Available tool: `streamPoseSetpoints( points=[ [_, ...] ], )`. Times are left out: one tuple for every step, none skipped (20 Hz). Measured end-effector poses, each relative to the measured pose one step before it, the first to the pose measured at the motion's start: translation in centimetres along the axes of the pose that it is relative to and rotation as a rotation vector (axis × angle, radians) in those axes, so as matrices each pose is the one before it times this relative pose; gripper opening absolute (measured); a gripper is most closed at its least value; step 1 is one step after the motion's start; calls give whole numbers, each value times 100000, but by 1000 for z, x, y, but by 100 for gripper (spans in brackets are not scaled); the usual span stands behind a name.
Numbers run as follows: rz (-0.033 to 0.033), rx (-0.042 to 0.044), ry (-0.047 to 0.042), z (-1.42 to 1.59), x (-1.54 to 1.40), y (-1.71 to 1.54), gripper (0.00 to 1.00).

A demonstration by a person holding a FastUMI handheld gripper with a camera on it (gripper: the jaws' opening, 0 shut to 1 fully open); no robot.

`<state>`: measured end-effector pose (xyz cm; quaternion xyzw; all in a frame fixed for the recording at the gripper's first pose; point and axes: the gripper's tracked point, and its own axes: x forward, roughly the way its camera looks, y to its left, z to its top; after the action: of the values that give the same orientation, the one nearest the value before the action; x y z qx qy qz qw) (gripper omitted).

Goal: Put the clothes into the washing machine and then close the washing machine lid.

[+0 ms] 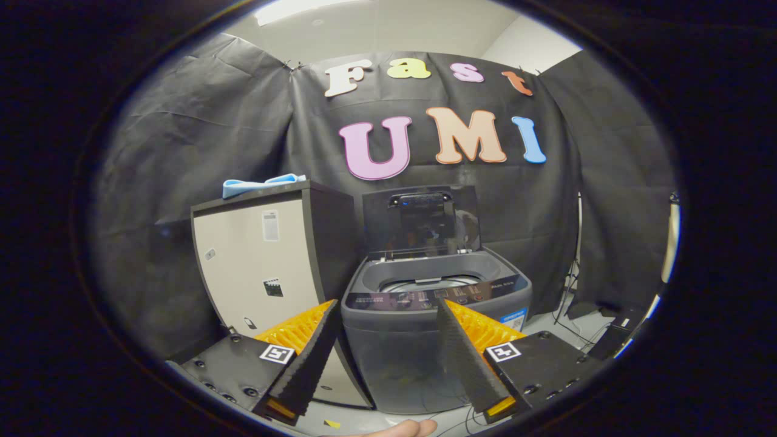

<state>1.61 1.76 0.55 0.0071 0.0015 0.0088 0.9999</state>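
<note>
Your hand-held gripper (pixel 386 306) has its fingers spread wide with nothing between them. Dead ahead at 12 o'clock, beyond the fingertips, the washing machine (pixel 434 328) stands with its lid (pixel 420 218) raised upright. The blue clothes (pixel 261 184) lie on top of the cabinet (pixel 267 261) at 10 o'clock, just beside the machine.

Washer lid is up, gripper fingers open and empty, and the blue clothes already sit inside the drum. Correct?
Not quite. In the gripper view the blue clothes lie on top of the cabinet beside the washing machine, not in the drum. The lid is up; the gripper is open and empty.
</note>
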Motion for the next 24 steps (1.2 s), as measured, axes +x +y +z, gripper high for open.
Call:
streamPoseSetpoints(
  points=[
    [26,-311,545,206,481,382,99],
    [-313,-458,241,444,476,343,99],
    [-360,-446,336,503,558,363,99],
    [-149,-858,-373,780,720,576,98],
    [-444,-1078,-195,831,827,492,99],
    [-88,-941,-19,929,886,654,99],
    [486,-625,92,858,806,802,99],
    [808,-649,-488,905,943,1017,99],
    [1590,-221,-976,1225,973,1183,99],
    [1685,149,-1462,1210,980,1127,99],
    [928,211,-1105,1248,1076,955,99],
    [388,-1,-1009,1227,1265,860,99],
    [147,115,-1221,1366,1121,705,99],
    [631,217,-1570,1343,1246,902,99],
    [-481,203,-468,1310,1222,725,99],
    [1227,881,-2,1084,1203,970,99],
    [1334,774,-311,1219,1200,1137,99],
    [1298,-824,-514,1450,1126,1208,99],
    [795,-576,-793,1566,1242,1027,99],
    [1058,-70,-1341,1548,1323,1164,99],
    [849,1100,-1080,1404,1480,1099,99],
    [466,2069,-21,967,1684,1051,99],
    [1997,696,1425,486,1692,1462,99],
    [1205,-240,2723,155,1626,1136,99]
  ],
)
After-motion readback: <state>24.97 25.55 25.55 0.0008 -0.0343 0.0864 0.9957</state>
